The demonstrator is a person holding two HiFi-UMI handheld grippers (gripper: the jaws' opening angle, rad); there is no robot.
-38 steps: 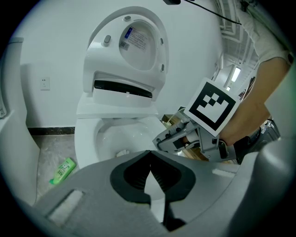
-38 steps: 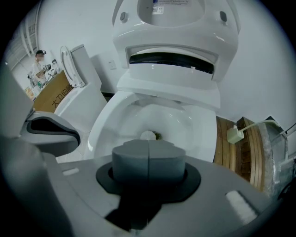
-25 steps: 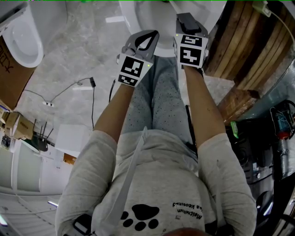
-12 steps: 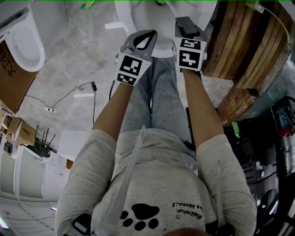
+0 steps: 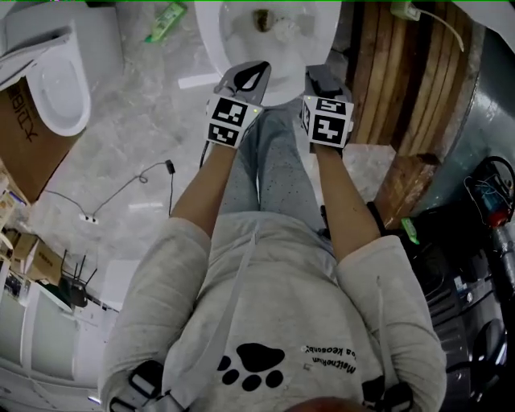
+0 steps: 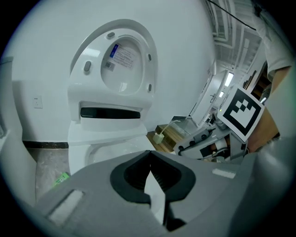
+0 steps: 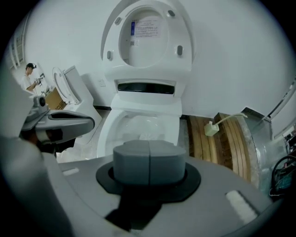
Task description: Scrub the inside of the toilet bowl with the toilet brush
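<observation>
The white toilet bowl [image 5: 219, 44] is at the top of the head view, with water and some scraps inside. Its seat and lid [image 7: 147, 34] stand raised. Both grippers hover side by side just in front of the bowl's front rim, above the person's knees. My left gripper [image 5: 256, 67] is shut with nothing in it; in the left gripper view [image 6: 149, 153] its tips meet. My right gripper [image 5: 319, 74] is also shut and empty, its jaws [image 7: 149, 147] pressed together. The bowl [image 7: 138, 126] lies straight ahead of it. No toilet brush shows in any view.
A second toilet [image 5: 58, 80] and a cardboard box [image 5: 20, 141] stand at the left. Wooden planks [image 5: 394, 80] lie right of the bowl, with a white plug [image 7: 211, 128] on them. A green packet [image 5: 165, 22] and a cable [image 5: 129, 189] lie on the floor.
The head view has tipped forward, so more of the bowl's inside shows. Both grippers sit lower in the view, still shut, close to the front rim.
</observation>
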